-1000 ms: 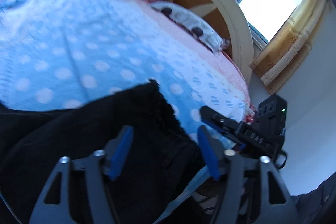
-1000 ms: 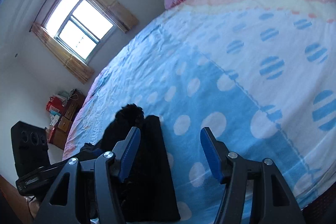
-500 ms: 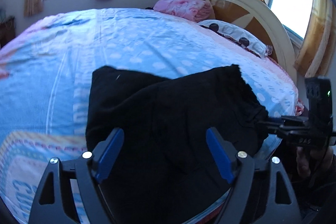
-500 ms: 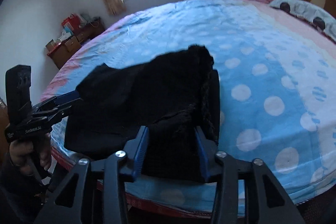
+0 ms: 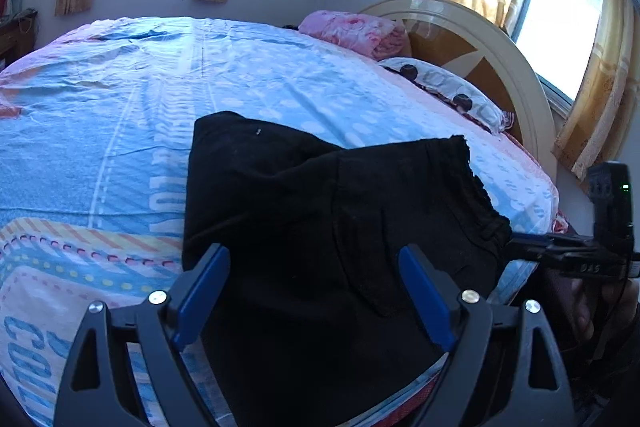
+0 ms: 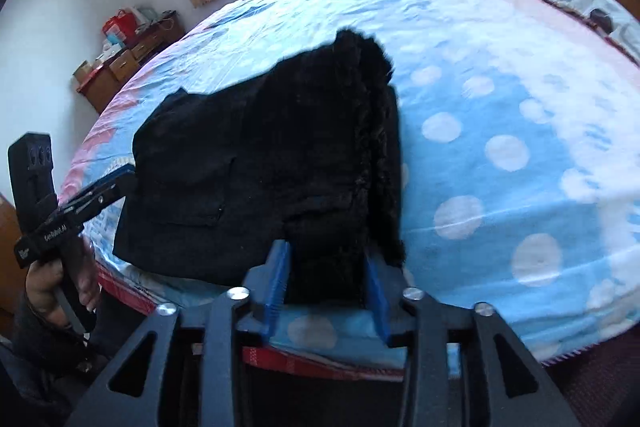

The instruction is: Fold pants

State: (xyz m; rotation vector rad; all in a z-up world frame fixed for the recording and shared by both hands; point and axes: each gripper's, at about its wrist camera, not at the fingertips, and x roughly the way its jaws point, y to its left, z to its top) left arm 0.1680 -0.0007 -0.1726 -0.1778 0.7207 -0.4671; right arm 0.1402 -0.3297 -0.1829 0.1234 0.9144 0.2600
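- Two grippers at the near edge of the bed [image 5: 120,131]; black pants [image 5: 320,211] lie bunched on the blue polka-dot sheet [image 6: 500,131], near corner draping over the mattress edge.
- Left gripper [image 5: 316,291]: blue fingers [image 5: 202,287] spread wide, jaws have just been opening; fabric lies under and between them but pads aren't pressing on it, so no grip.
- Right gripper [image 6: 326,279]: jaws about half apart and have just been opening a bit; a fuzzy fold of the pants sits between the pads. Looks like contact both sides, prob. a loose pinch, w/ the hold easing.
- Pants aren't flat: one layer is flopped over another, the fuzzy lining shows along the right edge, the waistband [image 5: 476,183] is rumpled toward the right gripper as seen in the left view.
- Step, as I judge: set-down/re-grip btwn folds; garment dropped on bed, not squared yet.
- Next move needs: left to close on a clean edge or corner, right to firm up or let go and re-pick; then pull taut and smooth before folding over.
- Risk: grabbing two layers at once, or dragging the pile off the bed edge.
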